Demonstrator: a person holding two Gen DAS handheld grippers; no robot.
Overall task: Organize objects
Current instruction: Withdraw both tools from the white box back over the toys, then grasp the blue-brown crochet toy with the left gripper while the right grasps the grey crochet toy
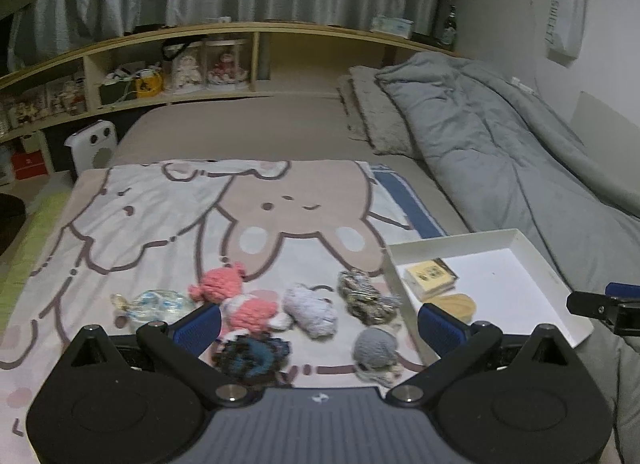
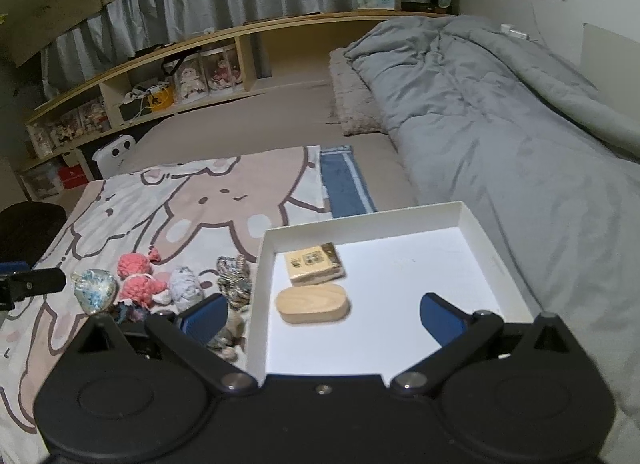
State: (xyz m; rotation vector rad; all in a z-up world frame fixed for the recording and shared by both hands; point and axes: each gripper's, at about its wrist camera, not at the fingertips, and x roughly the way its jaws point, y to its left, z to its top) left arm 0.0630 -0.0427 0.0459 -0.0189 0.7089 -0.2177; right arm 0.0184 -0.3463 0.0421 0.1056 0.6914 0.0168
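While the left gripper point(image 1: 320, 328) hangs low over the blanket point(image 1: 160, 216), its blue fingers point(image 1: 198, 324) are spread wide and grip nothing. Between and just beyond them lie the small toys: a pink doll point(image 1: 236, 300), a pale knit point(image 1: 310, 306) beside it, a speckled knit point(image 1: 364, 296) further right, a dark blue knit point(image 1: 250, 356) nearest the camera, and a grey ball point(image 1: 376, 346). A clear charm point(image 1: 154, 304) lies at the left end of the group. A white tray point(image 1: 560, 284) sits just right of the blanket, holding a card box point(image 1: 430, 276) and a wooden oval point(image 1: 456, 304). Part of the right gripper point(image 1: 604, 304) shows at the right edge.

From the right wrist, the right gripper point(image 2: 322, 318) is released too, its fingers point(image 2: 442, 320) wide apart above the tray point(image 2: 472, 220). Inside the tray, towards its left wall, the card box point(image 2: 314, 264) lies beyond the wooden oval point(image 2: 314, 304), close to it. The doll point(image 2: 138, 276), pale knit point(image 2: 184, 288), speckled knit point(image 2: 234, 278) and charm point(image 2: 94, 288) lie on the blanket point(image 2: 120, 208) left of the tray. A grey duvet point(image 2: 500, 104) covers the right of the bed.
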